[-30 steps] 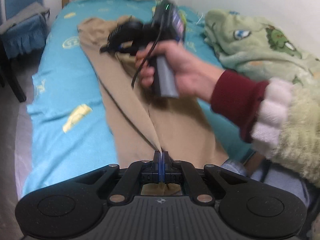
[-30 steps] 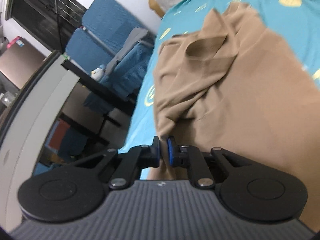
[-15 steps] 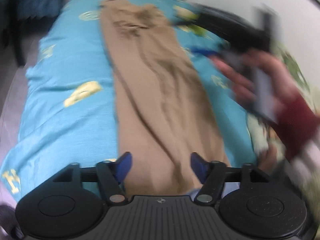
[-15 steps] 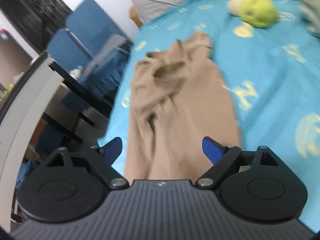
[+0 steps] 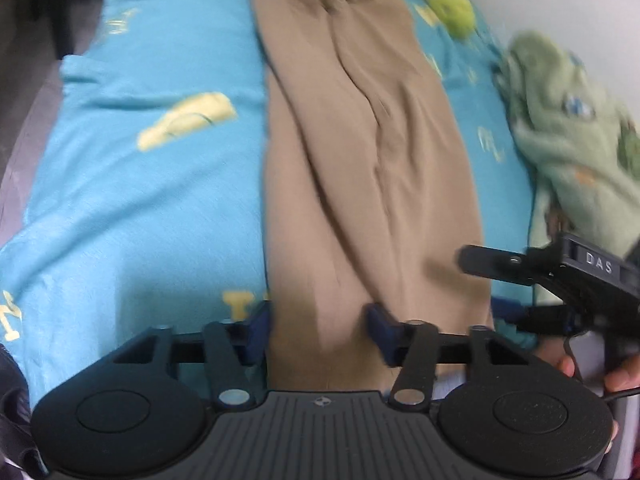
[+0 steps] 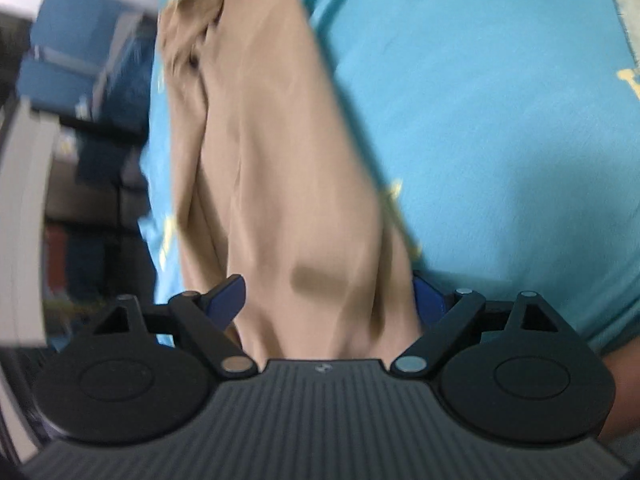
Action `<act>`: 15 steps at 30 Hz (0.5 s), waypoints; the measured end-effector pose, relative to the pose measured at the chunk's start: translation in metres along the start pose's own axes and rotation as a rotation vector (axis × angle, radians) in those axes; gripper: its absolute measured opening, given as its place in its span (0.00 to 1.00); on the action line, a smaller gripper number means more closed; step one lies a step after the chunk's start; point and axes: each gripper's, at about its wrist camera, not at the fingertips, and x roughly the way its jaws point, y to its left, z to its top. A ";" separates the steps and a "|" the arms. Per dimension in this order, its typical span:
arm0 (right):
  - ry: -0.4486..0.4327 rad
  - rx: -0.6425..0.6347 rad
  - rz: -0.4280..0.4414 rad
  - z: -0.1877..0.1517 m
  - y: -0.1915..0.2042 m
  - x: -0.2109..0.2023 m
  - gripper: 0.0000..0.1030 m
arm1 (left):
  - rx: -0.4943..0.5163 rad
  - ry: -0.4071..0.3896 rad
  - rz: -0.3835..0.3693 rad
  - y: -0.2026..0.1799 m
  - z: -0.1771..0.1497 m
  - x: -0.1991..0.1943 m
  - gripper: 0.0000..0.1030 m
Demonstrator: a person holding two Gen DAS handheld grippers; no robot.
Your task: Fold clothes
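Tan trousers [image 5: 360, 152] lie lengthwise, folded leg on leg, on a turquoise bedsheet [image 5: 140, 184]; they also show in the right wrist view [image 6: 280, 168]. My left gripper [image 5: 318, 330] is open, its jaws astride the near end of the trousers. My right gripper [image 6: 326, 300] is open, its jaws astride the same near end; it also shows in the left wrist view [image 5: 520, 276] at the right, beside the trouser edge. Both views are motion-blurred.
A green plush blanket [image 5: 568, 128] lies on the right of the bed by the white wall. A small yellow-green plush toy [image 5: 456, 12] sits further up. Blue chairs [image 6: 80, 64] and dark furniture stand off the bed's left side.
Both grippers let go of the trousers and opened. The right gripper swung from the far end down to the near end, beside the left gripper. The trousers now lie flat.
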 end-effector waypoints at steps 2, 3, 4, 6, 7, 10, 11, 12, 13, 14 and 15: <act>0.031 -0.065 -0.042 -0.008 0.011 0.002 0.74 | 0.035 0.007 0.034 -0.006 -0.003 -0.002 0.17; 0.031 -0.076 -0.059 -0.010 0.013 0.001 0.64 | 0.041 -0.003 0.042 -0.006 -0.004 -0.006 0.15; 0.031 -0.087 -0.076 -0.012 0.014 0.000 0.36 | 0.047 -0.016 0.049 -0.007 -0.004 -0.010 0.12; 0.028 -0.098 -0.099 -0.016 0.016 -0.004 0.12 | 0.016 -0.067 0.040 -0.002 -0.008 -0.024 0.09; 0.014 -0.060 -0.060 -0.014 0.012 -0.011 0.12 | -0.009 -0.109 0.030 0.002 -0.012 -0.034 0.09; -0.078 -0.016 0.049 -0.013 0.012 -0.047 0.12 | -0.077 -0.263 -0.024 0.008 -0.025 -0.076 0.07; -0.108 -0.030 0.069 -0.013 0.017 -0.061 0.11 | -0.101 -0.317 -0.043 0.010 -0.029 -0.091 0.07; -0.138 -0.043 0.089 -0.013 0.021 -0.075 0.11 | -0.115 -0.357 -0.058 0.007 -0.031 -0.103 0.07; -0.166 -0.055 0.108 -0.013 0.025 -0.088 0.11 | -0.127 -0.395 -0.073 0.003 -0.031 -0.114 0.06; -0.185 -0.059 0.125 -0.013 0.027 -0.100 0.11 | -0.139 -0.433 -0.088 -0.001 -0.032 -0.125 0.06; -0.205 -0.064 0.142 -0.013 0.030 -0.111 0.11 | -0.150 -0.471 -0.103 -0.005 -0.032 -0.136 0.06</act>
